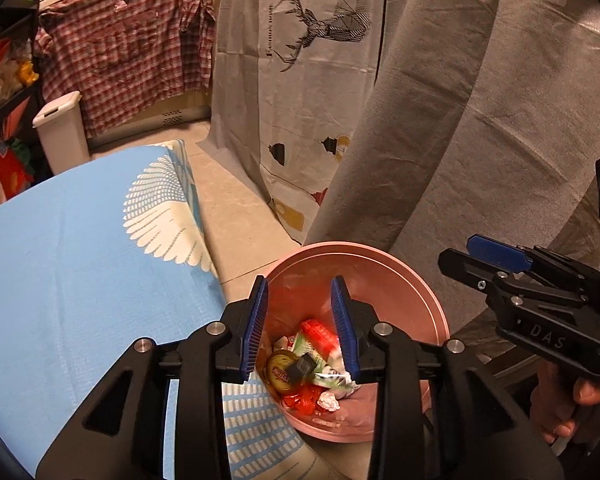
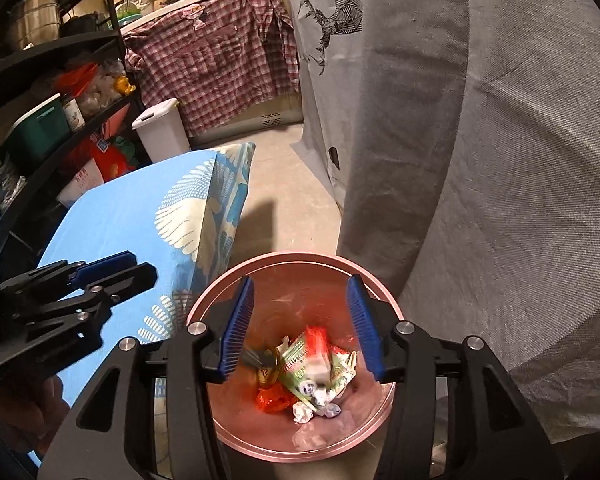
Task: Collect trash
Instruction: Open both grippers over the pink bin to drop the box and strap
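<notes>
- The pink bin (image 2: 300,448) stands upright on the floor beside the blue-covered surface (image 1: 80,280), mouth up, long axis vertical.
- The trash (image 2: 304,380) (wrappers, a gold lid, crumpled paper) lies in its bottom.
- The left gripper (image 1: 300,320) and right gripper (image 2: 300,320) hover over the bin, fingers parted, holding nothing.
- Judgement: collection is far along; the visible surface shows no litter, though part of it is hidden.
</notes>
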Tool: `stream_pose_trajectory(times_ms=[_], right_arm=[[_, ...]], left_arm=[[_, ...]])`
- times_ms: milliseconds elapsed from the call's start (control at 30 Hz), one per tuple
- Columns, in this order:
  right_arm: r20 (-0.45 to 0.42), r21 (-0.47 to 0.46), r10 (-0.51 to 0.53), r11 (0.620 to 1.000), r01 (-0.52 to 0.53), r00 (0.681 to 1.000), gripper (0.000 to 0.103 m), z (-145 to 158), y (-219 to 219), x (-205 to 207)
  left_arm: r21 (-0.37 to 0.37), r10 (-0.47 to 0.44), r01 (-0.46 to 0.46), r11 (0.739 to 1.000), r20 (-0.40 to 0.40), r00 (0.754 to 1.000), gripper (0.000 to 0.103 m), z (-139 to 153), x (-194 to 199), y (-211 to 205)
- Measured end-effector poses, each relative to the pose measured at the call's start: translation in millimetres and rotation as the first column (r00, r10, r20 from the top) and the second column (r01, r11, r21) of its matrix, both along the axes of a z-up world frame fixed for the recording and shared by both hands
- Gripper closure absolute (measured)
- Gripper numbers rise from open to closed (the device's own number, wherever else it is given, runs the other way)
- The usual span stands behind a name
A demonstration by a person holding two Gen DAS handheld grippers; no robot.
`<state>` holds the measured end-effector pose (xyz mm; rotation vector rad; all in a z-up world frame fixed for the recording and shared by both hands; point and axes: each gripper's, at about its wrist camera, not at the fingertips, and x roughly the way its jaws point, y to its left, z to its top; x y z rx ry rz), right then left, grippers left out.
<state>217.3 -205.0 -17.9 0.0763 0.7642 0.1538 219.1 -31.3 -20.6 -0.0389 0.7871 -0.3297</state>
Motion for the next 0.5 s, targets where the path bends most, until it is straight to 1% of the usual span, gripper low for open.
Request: stream_pose_trajectory(times_ms=[67, 200, 233, 267, 333, 367, 400, 467, 500], right_arm=[[0.012, 0.001, -0.005, 1.0, 0.005, 1.0, 0.054, 0, -1, -4], [0.072, -0.007, -0.018, 1.0, 0.018, 0.997, 0.054, 11, -1, -18], [0.086, -0.008, -0.017, 1.0, 0.018, 0.996, 0.052, 14, -1, -24], [0.101, -0.007, -0.015, 1.0, 0.016, 0.995, 0.049, 17, 0, -30], [0.144, -0.015, -0.01, 1.0, 0.012, 0.99, 0.044, 26, 3, -45], [0.163, -0.023, -0.008, 1.0, 0.012, 0.987, 0.041, 30, 4, -53], [0.184, -0.037, -0.005, 0.999, 0.012, 0.983, 0.04, 35, 8, -63], [0.207, -0.055, 0.003, 0.998, 0.009, 0.978, 0.034, 43, 11, -79], [0.215, -0.058, 0.006, 0.998, 0.007, 0.977, 0.033, 46, 12, -88]], left_arm=[[0.004, 0.006, -0.007, 1.0, 0.007, 1.0, 0.07, 3, -4, 5], [0.006, 0.033, -0.033, 0.999, 0.036, 0.999, 0.07, 15, -20, 16], [0.007, 0.041, -0.041, 0.999, 0.043, 0.998, 0.068, 18, -24, 18], [0.009, 0.053, -0.053, 0.999, 0.054, 0.997, 0.067, 23, -30, 21], [0.014, 0.073, -0.074, 0.997, 0.078, 0.994, 0.059, 33, -44, 25], [0.019, 0.088, -0.09, 0.996, 0.095, 0.992, 0.057, 39, -53, 27], [0.024, 0.102, -0.105, 0.994, 0.106, 0.989, 0.054, 43, -61, 28], [0.027, 0.131, -0.135, 0.991, 0.116, 0.985, 0.049, 49, -75, 30], [0.023, 0.142, -0.146, 0.989, 0.118, 0.983, 0.044, 51, -83, 31]])
